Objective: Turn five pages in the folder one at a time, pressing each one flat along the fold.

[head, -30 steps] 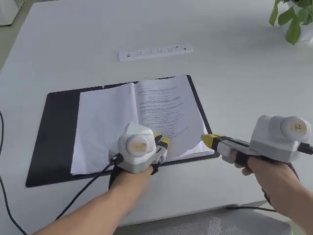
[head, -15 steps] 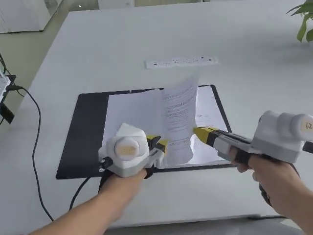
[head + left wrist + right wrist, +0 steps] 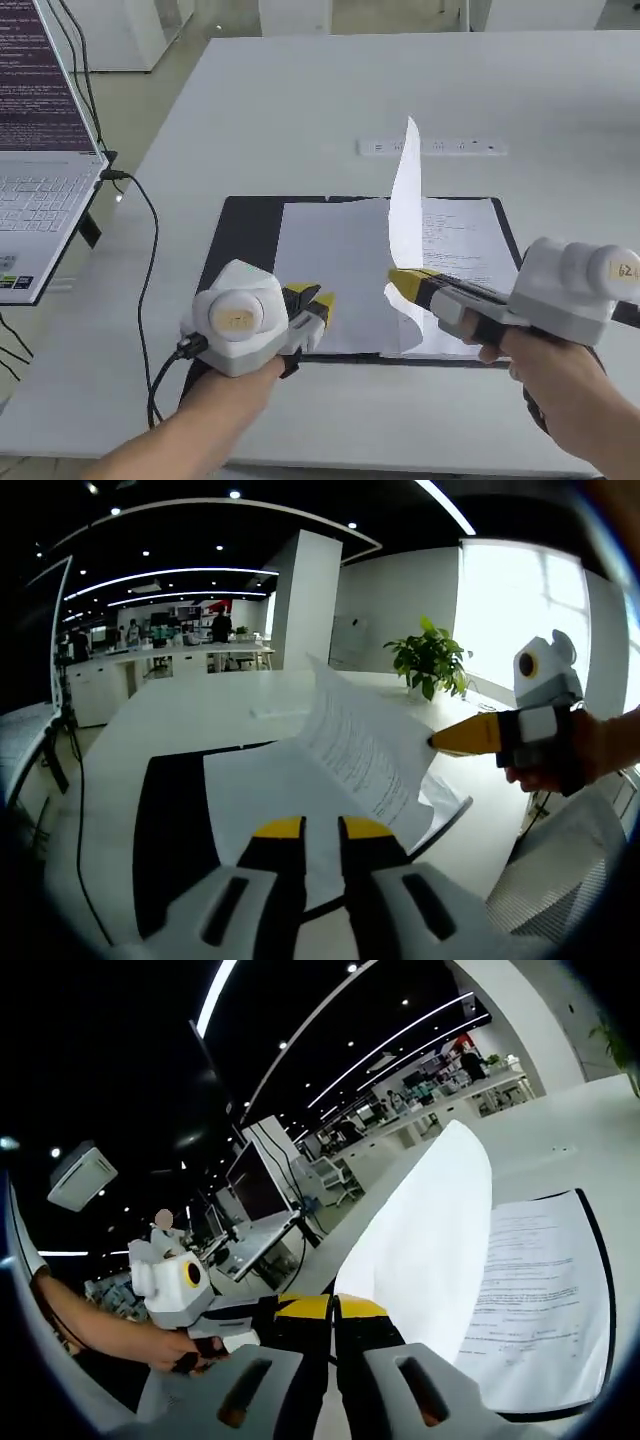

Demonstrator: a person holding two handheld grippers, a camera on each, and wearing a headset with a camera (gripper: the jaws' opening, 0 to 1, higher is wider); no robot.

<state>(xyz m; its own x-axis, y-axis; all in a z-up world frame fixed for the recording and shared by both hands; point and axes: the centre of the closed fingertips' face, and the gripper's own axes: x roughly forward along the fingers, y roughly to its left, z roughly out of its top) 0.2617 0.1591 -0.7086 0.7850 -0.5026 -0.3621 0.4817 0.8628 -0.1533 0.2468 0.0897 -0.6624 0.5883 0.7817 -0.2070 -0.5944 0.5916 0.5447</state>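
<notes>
One black open folder (image 3: 245, 235) is lying mid-frame, with one white paper page (image 3: 405, 190) standing up from it. Of two grippers, the right gripper (image 3: 405, 285) is pinching that page's lower edge tight. The left gripper (image 3: 312, 303), jaws slightly apart and empty, is waiting at the folder's lower edge.

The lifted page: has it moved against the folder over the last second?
Yes. The page has risen from flat on the right of the folder to upright above the fold.

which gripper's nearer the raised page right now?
Right. The right gripper pinches the raised page near its lower edge; the left gripper hovers apart from it, over the left side of the folder.
</notes>
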